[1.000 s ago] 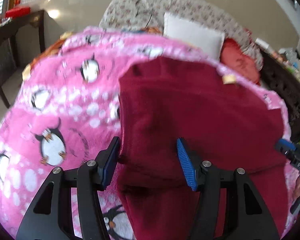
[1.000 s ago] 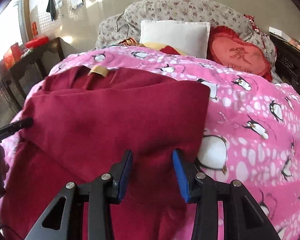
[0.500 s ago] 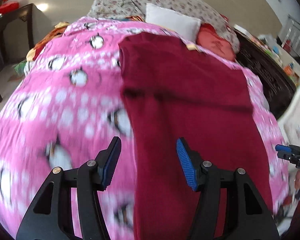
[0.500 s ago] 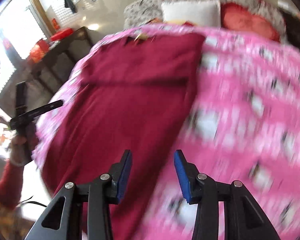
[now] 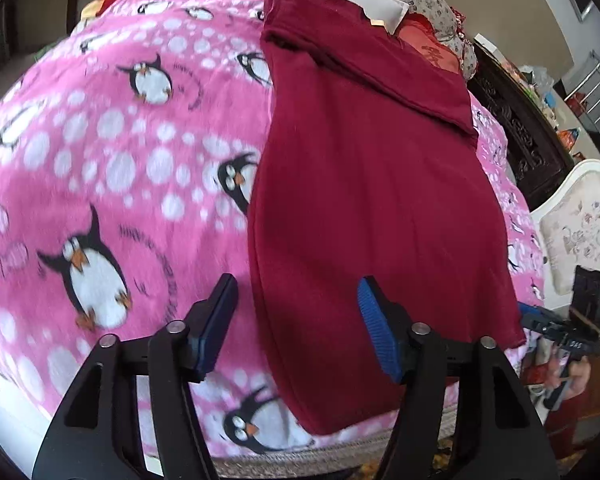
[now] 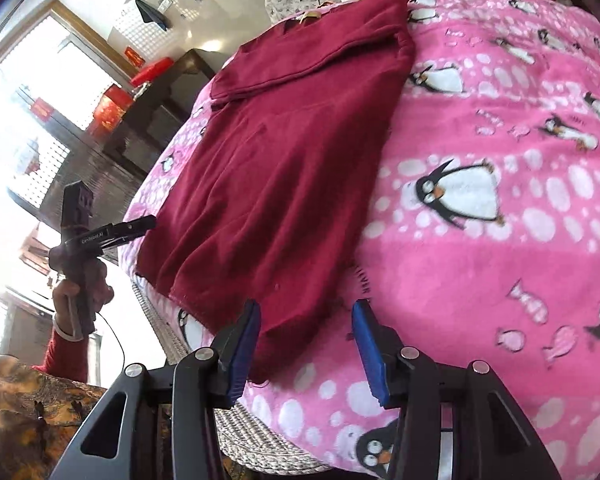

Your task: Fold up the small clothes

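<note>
While both jaws stand apart and empty, the left gripper (image 5: 296, 322) and right gripper (image 6: 306, 346) hover over the near hem of the dark red knit garment (image 5: 364, 184), spread lengthwise on the pink penguin-print blanket (image 5: 112, 152). Farther off, its sleeves look already folded across; the lengthwise fold seems left.

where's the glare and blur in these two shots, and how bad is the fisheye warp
Right wrist view: the window at left is blown out white, washing that edge; the maroon garment stays sharp. Left wrist view: even light, slight blur on the penguin blanket toward the lower left. Both views bulge the bed into a dome, with dark corners.
</note>
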`<state>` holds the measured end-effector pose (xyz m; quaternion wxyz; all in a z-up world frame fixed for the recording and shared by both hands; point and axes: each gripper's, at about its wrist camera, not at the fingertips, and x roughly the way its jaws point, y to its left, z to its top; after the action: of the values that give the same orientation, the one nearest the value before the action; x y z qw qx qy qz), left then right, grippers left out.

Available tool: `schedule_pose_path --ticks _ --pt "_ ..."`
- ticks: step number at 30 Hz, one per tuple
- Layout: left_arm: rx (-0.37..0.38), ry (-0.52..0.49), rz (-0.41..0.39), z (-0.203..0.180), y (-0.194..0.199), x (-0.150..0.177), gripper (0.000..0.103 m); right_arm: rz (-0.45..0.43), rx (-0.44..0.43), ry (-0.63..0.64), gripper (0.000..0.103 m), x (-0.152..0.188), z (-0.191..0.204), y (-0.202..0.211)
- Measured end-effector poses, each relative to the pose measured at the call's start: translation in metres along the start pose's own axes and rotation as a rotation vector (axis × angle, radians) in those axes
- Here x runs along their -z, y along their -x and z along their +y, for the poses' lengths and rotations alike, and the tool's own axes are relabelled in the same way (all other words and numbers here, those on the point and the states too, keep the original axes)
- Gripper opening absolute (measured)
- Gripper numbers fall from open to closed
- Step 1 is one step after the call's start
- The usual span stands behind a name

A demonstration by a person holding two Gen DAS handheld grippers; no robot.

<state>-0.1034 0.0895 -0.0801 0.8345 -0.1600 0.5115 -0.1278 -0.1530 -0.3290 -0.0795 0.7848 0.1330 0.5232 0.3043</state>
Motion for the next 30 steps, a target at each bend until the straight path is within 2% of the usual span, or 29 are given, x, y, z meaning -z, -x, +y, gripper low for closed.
schedule_pose_path --ticks 5,10,14,15,16,17,18,19,20,21,22,25,28,30 --pt "0.043 0.032 0.03 -0.005 -0.003 0.005 0.072 -0.004 -0.059 -0.005 0.047 -0.007 0.006 -0.016" --pt "0.071 0.046 0.006 -0.006 -0.006 0.011 0.082 -0.037 -0.104 -0.001 0.059 -0.011 0.01 -0.023" --pt "0.04 -0.003 0.017 -0.019 -0.012 0.012 0.089 -0.047 -0.106 0.02 0.059 -0.01 0.015 -0.026" --pt "0.019 -0.045 0.026 -0.026 -0.015 0.013 0.089 -0.049 -0.112 0.026 0.055 -0.009 0.016 -0.026" --pt "0.0 -0.08 0.029 -0.031 -0.017 0.014 0.089 -0.053 -0.119 0.031 0.043 -0.008 0.016 -0.026" --pt "-0.019 -0.111 0.026 -0.035 -0.019 0.015 0.088 -0.048 -0.135 0.03 0.035 -0.007 0.015 -0.03" --pt "-0.028 -0.126 0.019 -0.037 -0.019 0.017 0.087 -0.042 -0.14 0.021 0.024 -0.007 0.013 -0.033" --pt "-0.026 -0.126 0.009 -0.038 -0.018 0.018 0.071 -0.053 -0.146 0.004 0.018 -0.007 0.011 -0.033" --pt "-0.016 -0.122 0.005 -0.038 -0.017 0.018 0.049 -0.068 -0.17 -0.012 0.015 -0.007 0.009 -0.029" --pt "0.014 -0.11 0.021 -0.036 -0.018 0.018 0.038 -0.085 -0.207 -0.027 0.012 -0.008 0.007 -0.025" --pt "0.041 -0.099 0.04 -0.034 -0.018 0.018 0.022 -0.105 -0.243 -0.034 0.01 -0.007 0.006 -0.018" --pt "0.083 -0.098 0.056 -0.032 -0.016 0.017 0.012 -0.192 -0.316 -0.011 0.01 -0.012 0.015 0.008" --pt "0.141 -0.103 0.039 -0.033 0.004 0.008 0.012 -0.266 -0.32 0.027 0.01 -0.021 0.027 0.033" --pt "0.198 -0.085 0.032 -0.03 0.017 -0.002 0.012 -0.286 -0.338 0.042 0.01 -0.028 0.03 0.04"
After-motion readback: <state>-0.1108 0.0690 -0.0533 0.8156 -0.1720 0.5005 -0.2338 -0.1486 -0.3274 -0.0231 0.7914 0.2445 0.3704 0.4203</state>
